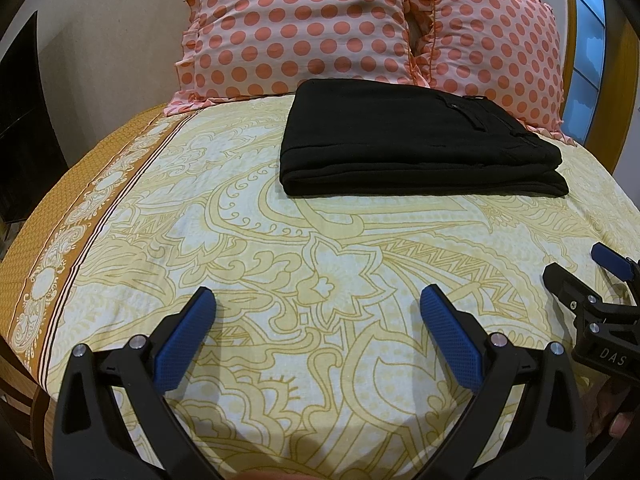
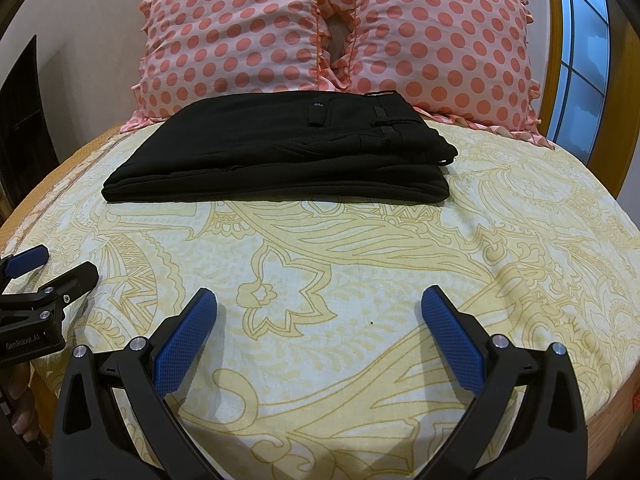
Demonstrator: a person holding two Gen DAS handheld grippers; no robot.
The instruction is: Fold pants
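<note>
Black pants lie folded into a flat rectangle on the bed, in front of the pillows; they also show in the right wrist view, waistband to the right. My left gripper is open and empty, well short of the pants, over the sheet. My right gripper is open and empty too, at a similar distance. Each gripper shows at the edge of the other's view: the right gripper at the right, the left gripper at the left.
The bed has a yellow paisley sheet with an orange border at its left edge. Two pink polka-dot pillows lean on a wooden headboard. A window is at the right, a dark object at the left.
</note>
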